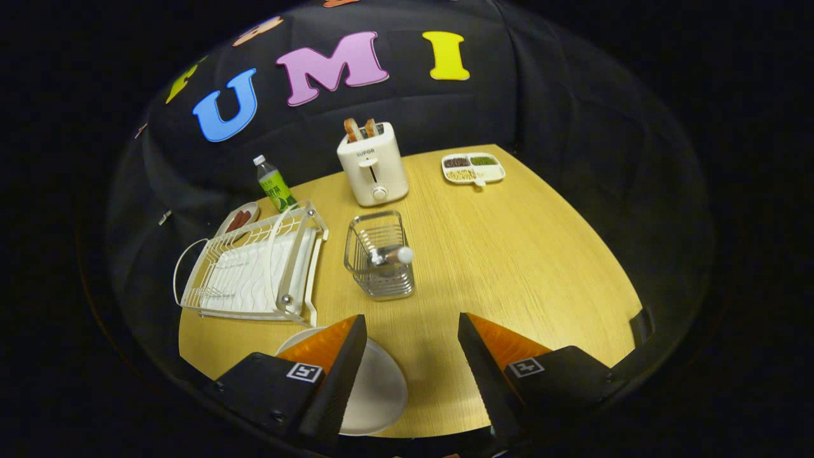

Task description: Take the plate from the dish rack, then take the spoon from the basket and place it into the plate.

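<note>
The tongs [412,331] hover wide open, holding nothing. The white plate [378,391] lies on the counter [521,267] under one finger. The spoon [393,256] stands in the wire basket [380,264] ahead.

Counter [509,254]: pale wood-look top, fine straight grain, smooth, low sheen.

Basket [380,264]: bright metal, wire upper, perforated sheet lower, shiny. Spoon [393,256] inside looks polished metal with a smooth white knob end.

Dish rack [254,270]: white coated wire, over a ribbed white tray that looks plastic, satin.

Plate [378,391]: plain white, smooth, slightly glossy; plastic or ceramic, cannot tell.

Toaster [372,164]: cream casing, smooth, matt.

Bottle [275,184]: clear plastic with a glossy label.

Divided dish [474,168]: white, smooth.

Booth wall [572,127]: black cloth, matt, creased.

Hand-held gripper [412,346], fingers apart: matt hard shells.
</note>
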A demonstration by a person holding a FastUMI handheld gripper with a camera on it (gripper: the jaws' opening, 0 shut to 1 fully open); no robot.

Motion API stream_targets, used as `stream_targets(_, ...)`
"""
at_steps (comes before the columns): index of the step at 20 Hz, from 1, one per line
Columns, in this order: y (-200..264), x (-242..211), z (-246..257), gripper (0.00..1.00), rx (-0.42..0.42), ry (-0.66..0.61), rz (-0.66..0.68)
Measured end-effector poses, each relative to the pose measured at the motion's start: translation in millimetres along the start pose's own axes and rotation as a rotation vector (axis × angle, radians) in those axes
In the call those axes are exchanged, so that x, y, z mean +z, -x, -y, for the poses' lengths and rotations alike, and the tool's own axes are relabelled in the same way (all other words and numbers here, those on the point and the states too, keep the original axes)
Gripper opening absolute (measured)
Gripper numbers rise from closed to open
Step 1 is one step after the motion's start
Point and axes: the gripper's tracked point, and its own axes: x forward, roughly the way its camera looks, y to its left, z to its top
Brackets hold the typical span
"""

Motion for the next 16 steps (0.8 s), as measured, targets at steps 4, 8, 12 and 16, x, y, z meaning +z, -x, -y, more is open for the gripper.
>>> stream_targets(4,0.2,40.1,-8.6,0.91,0.007,0.107,0.067)
stream_targets(8,-22.9,48.6,-9.2,0.91,0.028,0.167,0.036)
stream_targets(12,-49.8,38.6,-0.6,0.80,0.035,0.257,-0.031)
stream_targets(16,-66.5,30.2,-0.5,0.55,0.064,0.344,-0.073)
